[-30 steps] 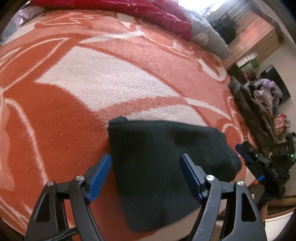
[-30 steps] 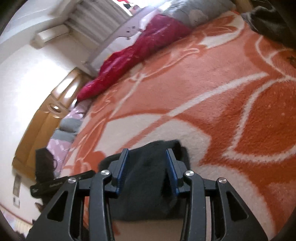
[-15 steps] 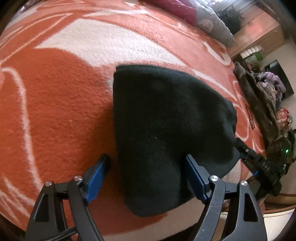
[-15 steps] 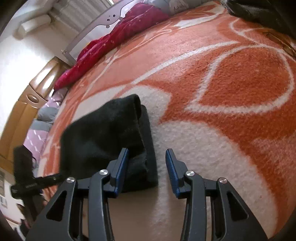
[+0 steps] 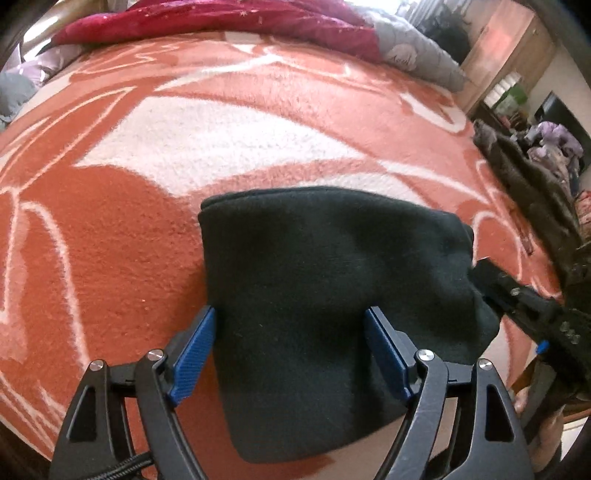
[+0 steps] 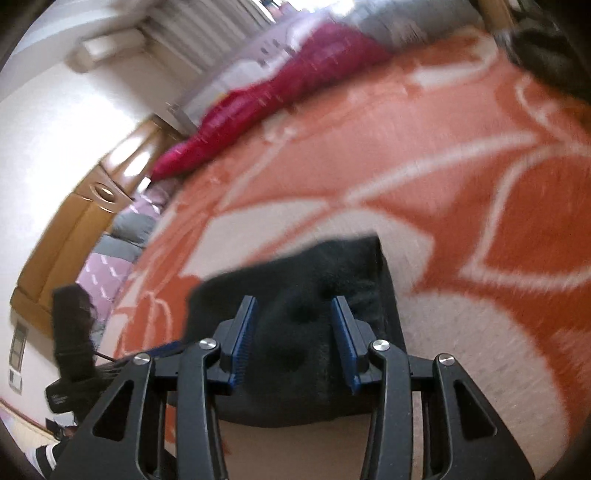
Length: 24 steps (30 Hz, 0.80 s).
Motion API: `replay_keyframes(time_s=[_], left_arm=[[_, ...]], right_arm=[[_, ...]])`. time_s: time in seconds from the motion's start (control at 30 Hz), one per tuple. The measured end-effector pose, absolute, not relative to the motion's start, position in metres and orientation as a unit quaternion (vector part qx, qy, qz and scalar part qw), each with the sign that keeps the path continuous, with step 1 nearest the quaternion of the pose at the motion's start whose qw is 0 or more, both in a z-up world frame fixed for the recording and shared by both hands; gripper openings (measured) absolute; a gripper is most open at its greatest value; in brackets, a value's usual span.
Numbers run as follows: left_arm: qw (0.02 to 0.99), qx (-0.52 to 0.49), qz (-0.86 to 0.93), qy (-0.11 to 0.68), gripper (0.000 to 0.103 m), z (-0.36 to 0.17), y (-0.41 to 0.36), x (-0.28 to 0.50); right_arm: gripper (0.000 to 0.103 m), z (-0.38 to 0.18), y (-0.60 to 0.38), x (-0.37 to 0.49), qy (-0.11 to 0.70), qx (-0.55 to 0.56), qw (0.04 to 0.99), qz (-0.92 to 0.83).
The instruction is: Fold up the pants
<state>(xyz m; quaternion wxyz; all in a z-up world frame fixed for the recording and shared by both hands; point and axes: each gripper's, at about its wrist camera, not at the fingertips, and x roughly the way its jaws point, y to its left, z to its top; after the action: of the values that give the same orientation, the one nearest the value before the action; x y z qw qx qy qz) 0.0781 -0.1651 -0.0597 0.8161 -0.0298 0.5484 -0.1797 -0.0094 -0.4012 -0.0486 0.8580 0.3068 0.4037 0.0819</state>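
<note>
The black pants [image 5: 332, 266] lie folded into a compact rectangle on an orange-and-white fleece blanket [image 5: 129, 240]. My left gripper [image 5: 290, 312] hovers over their near left part; its jaws are opening, the blue pads stand wide apart, and neither presses on the cloth. My right gripper [image 6: 294, 301] is over the right end of the pants [image 6: 351, 258], half open, with the cloth lying beneath the pads and not pinched. In the left wrist view the right gripper's black body [image 5: 524, 306] reaches in at the pants' right edge.
A red quilt [image 5: 221, 18] and a grey pillow [image 5: 417, 55] lie along the far side of the bed. A dark furry garment [image 5: 528, 192] lies at the right edge. A wooden wardrobe [image 6: 74, 229] stands beyond the left side.
The right gripper has shifted left, from the bare blanket beside the pants to over their right end. The left gripper's jaws have spread a little wider and its view has tilted up.
</note>
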Motion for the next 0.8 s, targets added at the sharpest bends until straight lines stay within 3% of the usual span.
replay_keyframes(time_s=[0.2, 0.67, 0.8], left_arm=[[0.813, -0.033, -0.178, 0.553, 0.090, -0.071, -0.164, 0.082], [0.794, -0.076, -0.179, 0.576, 0.095, -0.088, -0.159, 0.092], [0.791, -0.083, -0.169, 0.582, 0.101, -0.092, -0.158, 0.094]], right_arm=[[0.043, -0.064, -0.408, -0.009, 0.402, 0.320, 0.854, 0.082], [0.043, -0.068, -0.412, -0.011, 0.395, 0.325, 0.855, 0.085], [0.043, -0.068, -0.412, -0.011, 0.396, 0.325, 0.854, 0.088]])
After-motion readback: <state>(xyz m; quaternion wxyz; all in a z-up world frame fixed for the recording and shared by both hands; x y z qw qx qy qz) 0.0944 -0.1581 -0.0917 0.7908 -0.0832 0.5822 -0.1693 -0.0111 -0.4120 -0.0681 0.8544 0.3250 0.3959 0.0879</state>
